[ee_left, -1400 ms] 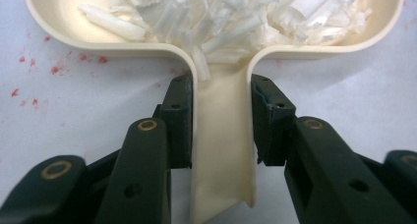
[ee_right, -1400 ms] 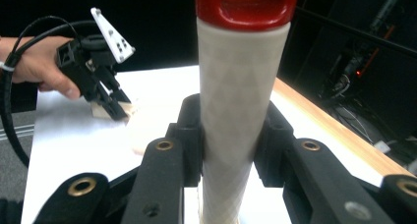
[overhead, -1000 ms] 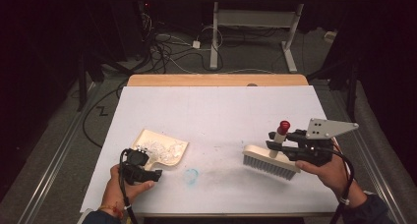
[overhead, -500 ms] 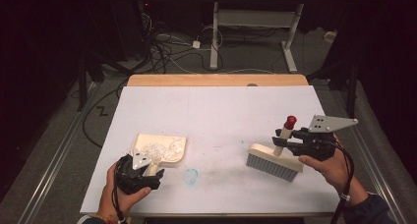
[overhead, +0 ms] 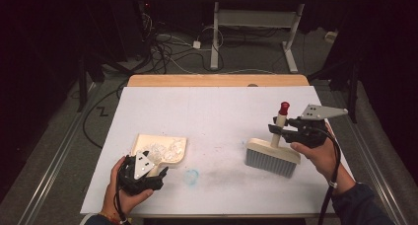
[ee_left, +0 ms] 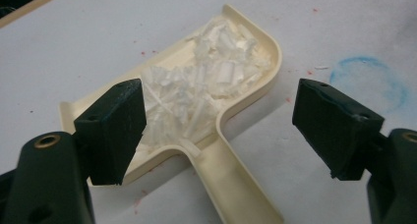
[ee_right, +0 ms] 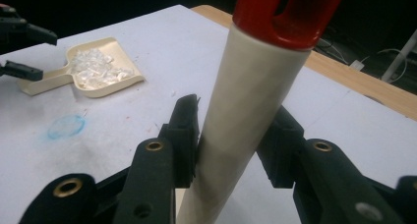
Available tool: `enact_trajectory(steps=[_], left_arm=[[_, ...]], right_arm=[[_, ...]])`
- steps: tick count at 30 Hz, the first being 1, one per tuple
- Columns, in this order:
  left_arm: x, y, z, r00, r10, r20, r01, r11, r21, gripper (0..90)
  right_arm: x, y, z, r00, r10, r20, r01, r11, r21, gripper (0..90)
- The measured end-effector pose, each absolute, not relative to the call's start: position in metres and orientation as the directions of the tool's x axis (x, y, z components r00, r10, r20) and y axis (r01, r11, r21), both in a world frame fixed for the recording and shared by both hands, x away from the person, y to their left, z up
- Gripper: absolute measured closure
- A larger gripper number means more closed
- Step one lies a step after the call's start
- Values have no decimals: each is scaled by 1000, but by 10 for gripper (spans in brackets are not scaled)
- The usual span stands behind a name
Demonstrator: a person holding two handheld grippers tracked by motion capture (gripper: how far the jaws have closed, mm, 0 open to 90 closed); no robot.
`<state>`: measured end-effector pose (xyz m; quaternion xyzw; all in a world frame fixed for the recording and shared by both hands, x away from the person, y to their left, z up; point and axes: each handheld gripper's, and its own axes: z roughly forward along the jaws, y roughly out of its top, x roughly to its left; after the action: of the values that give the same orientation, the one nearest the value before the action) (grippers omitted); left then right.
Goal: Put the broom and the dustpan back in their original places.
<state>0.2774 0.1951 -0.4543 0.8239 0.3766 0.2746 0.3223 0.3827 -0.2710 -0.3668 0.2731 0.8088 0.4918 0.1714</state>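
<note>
Table (overhead: 212, 111) is white sheet, work sits along the near edge. Brush (overhead: 272, 157): bristle head down on the table below the right gripper (overhead: 282, 130), handle leaning up with its red cap above the jaws; in the right gripper view the handle (ee_right: 246, 111) is between the pads, left pad touching, right pad looks slightly off it, jaws have just been easing open, so I read this as a release in progress, grip not fully gone. Dustpan (ee_left: 196, 135): flat on the table directly ahead of the left gripper (ee_left: 216, 130), its handle running back between the jaws, which stand wide and clear of it, having just opened; pan is let go. White shreds (ee_left: 196, 81) piled inside the pan, beyond the left jaw tip. Blue ring mark (ee_left: 369, 79) on the sheet past the right-hand jaw. Step looks like set-down after sweeping. Next: open right jaws fully, back off straight so the brush doesn't tip; withdraw left without nudging the pan handle.
</note>
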Motion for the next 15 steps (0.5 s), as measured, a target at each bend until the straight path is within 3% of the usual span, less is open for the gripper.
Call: enact_trajectory(steps=[15], left_arm=[[276,193,-455,577,787,219,423,-517,744,194]], right_arm=[[442,-251,-385,-709,705,-10,379,392,838,584]])
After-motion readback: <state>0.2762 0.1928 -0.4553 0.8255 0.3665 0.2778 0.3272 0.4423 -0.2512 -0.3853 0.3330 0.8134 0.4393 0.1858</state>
